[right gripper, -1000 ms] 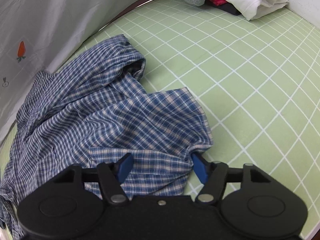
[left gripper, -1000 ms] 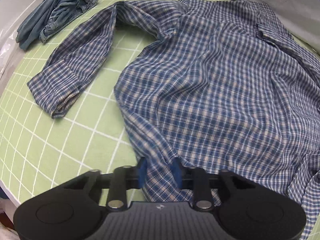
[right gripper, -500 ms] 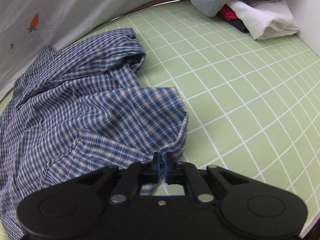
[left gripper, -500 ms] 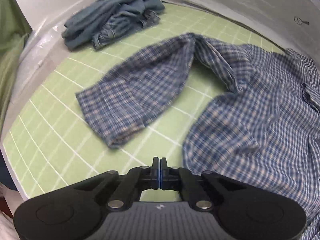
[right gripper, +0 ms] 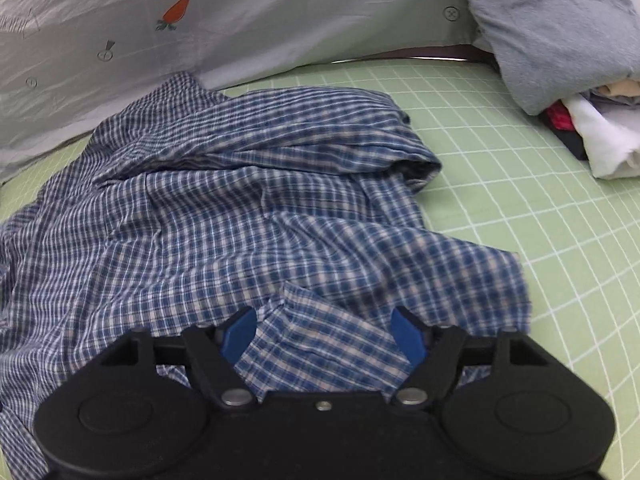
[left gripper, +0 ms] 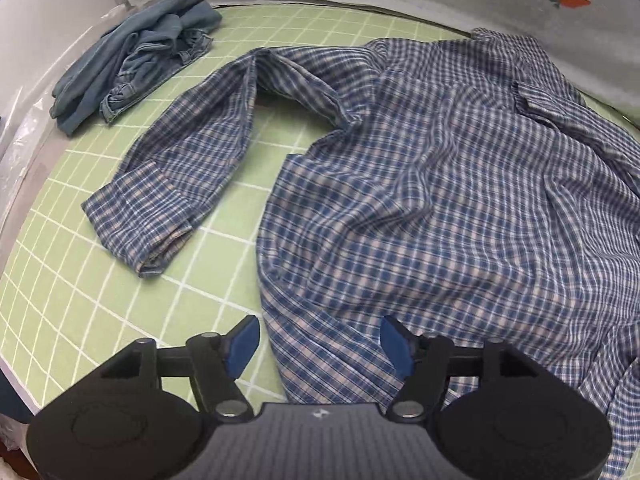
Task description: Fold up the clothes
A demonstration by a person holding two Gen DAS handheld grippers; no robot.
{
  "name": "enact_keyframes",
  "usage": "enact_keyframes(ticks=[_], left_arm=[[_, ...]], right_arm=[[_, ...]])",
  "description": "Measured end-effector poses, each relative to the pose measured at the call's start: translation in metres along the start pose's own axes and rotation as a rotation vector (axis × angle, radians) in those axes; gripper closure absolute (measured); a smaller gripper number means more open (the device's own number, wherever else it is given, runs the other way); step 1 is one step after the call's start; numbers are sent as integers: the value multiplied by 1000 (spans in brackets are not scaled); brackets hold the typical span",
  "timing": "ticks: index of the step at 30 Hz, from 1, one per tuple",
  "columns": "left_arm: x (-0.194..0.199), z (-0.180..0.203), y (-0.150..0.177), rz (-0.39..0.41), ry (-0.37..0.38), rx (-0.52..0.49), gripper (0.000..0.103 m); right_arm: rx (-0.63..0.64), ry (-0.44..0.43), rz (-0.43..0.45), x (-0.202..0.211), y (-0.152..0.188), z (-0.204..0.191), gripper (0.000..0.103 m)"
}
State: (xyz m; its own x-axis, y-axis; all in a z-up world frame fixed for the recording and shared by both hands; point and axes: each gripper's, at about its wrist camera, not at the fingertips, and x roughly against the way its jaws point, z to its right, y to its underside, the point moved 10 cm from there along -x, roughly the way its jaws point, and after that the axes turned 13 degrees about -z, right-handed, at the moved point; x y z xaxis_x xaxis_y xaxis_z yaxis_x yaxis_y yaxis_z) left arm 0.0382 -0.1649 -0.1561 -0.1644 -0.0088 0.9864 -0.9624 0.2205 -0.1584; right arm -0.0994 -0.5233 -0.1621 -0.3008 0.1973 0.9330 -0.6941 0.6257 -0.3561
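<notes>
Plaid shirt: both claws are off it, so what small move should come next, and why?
Probably lower the left claw, jaws opening, onto the plaid shirt hem below it and close. The shirt lies crumpled on the green mat, its sleeve splayed aside; the right claw is opening too.

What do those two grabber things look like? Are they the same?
Yes, they match. The left gripper and right gripper are both black, with wide rounded bodies, round discs at each side, silver pivot bolts and two flat blue fingertip pads. No cables or sleeves show.
</notes>
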Motion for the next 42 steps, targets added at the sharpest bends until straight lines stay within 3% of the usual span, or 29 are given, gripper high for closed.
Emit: enact_keyframes(ticks=[4, 5, 9, 11, 18, 22, 29, 34, 38, 39, 42], left_arm=[[5, 2, 0, 14, 0, -6, 26], [7, 2, -1, 17, -1, -6, 26], [12, 0, -3, 32, -16, -1, 26], [14, 1, -3, 36, -11, -2, 26], [19, 9, 9, 47, -2, -15, 26], [20, 18, 20, 44, 16, -14, 26], [13, 50, 44, 8, 69, -37, 26], [0, 70, 60, -21, 47, -69, 26], [-9, 78, 68, -30, 16, -76, 26], [-11, 77, 70, -32, 10, -67, 27], [-13, 75, 71, -27, 23, -45, 45]], right_arm=[[29, 7, -41, -17, -1, -6, 28], [29, -4, -49, -19, -1, -6, 33], [42, -47, -64, -21, 6, -4, 89], [49, -64, -36, -12, 7, -2, 97], [26, -43, 103, 48, 15, 27, 99], [-10, -12, 137, 77, 33, 55, 99], [-40, 80, 5, 73, 93, 110, 99], [-44, 85, -66, 61, 123, 126, 99], [-34, 87, -71, 60, 133, 131, 99], [-30, 86, -71, 59, 134, 131, 99], [-15, 83, -70, 58, 136, 131, 99]])
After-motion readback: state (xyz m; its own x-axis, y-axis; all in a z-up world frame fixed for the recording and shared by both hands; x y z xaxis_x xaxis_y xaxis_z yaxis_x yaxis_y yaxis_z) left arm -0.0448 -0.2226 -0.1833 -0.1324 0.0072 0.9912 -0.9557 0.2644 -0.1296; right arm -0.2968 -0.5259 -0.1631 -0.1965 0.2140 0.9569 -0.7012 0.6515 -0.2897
